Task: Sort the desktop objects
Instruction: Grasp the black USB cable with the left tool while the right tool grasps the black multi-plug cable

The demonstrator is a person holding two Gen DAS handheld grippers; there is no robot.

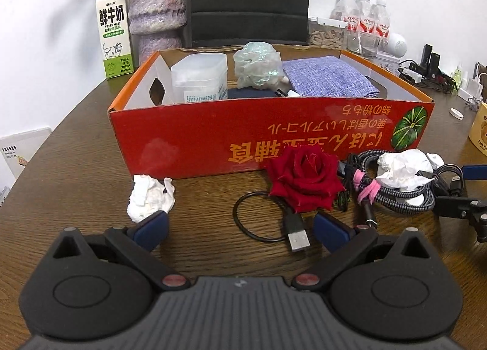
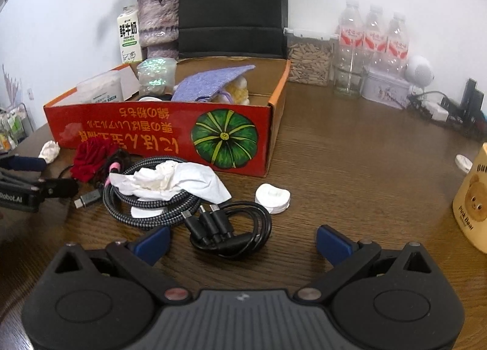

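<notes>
Both grippers spread and empty: left gripper [image 1: 240,228] faces the rose [image 1: 304,179] just ahead-right; right gripper [image 2: 242,242] faces the black cable [image 2: 234,228].

Office, desk [image 1: 76,167], chair [image 1: 249,0], chargers [image 1: 426,67]

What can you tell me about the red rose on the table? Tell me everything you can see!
The red rose is a single open bloom with deep red, velvety-looking petals curled round a tight middle. No stem shows. It lies on the brown wooden table, right in front of the red cardboard box, and looks to touch the box's front wall. A thin black USB cable loops just in front of it, and the braided grey cable bundle sits against its side. Neither gripper holds it.
</notes>
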